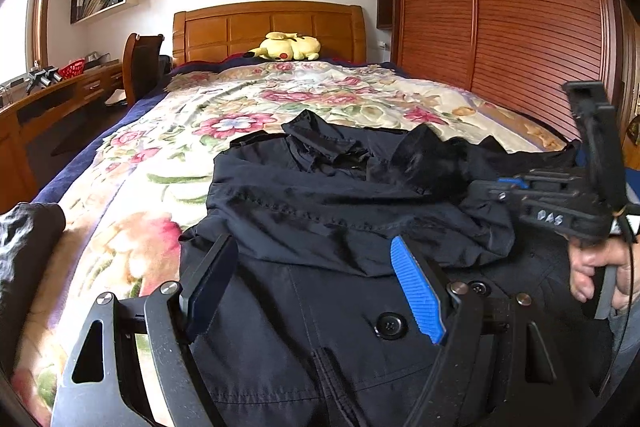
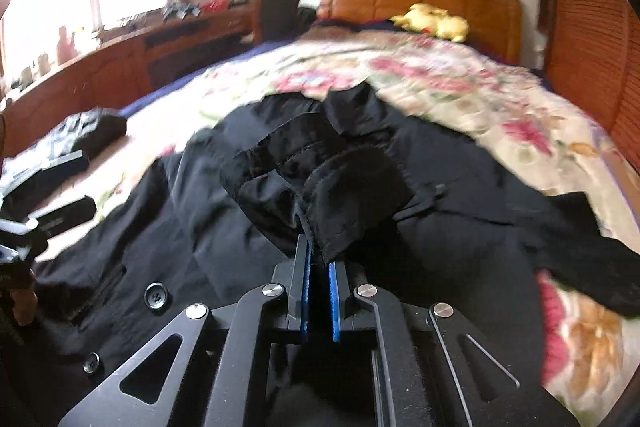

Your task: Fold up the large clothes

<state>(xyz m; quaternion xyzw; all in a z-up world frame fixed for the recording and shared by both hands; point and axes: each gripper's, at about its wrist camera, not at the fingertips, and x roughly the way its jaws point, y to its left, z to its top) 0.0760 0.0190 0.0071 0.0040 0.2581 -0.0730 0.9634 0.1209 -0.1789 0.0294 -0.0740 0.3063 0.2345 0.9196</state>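
A: Right gripper (image 2: 319, 267) nearest; I read its jaws pinched on a sleeve cuff (image 2: 340, 203) of the dark coat (image 1: 320, 307).

B: Left gripper (image 1: 312, 283) gapes, empty. Coat's long axis runs toward the headboard (image 1: 268, 27); I judge the right nearer.

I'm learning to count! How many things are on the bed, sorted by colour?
Black: 2, the coat being folded and another dark garment near the bed's left edge.
Yellow: 1, the plush toy by the headboard.
Total: 3.
The right tongs pinch a piece of the coat.
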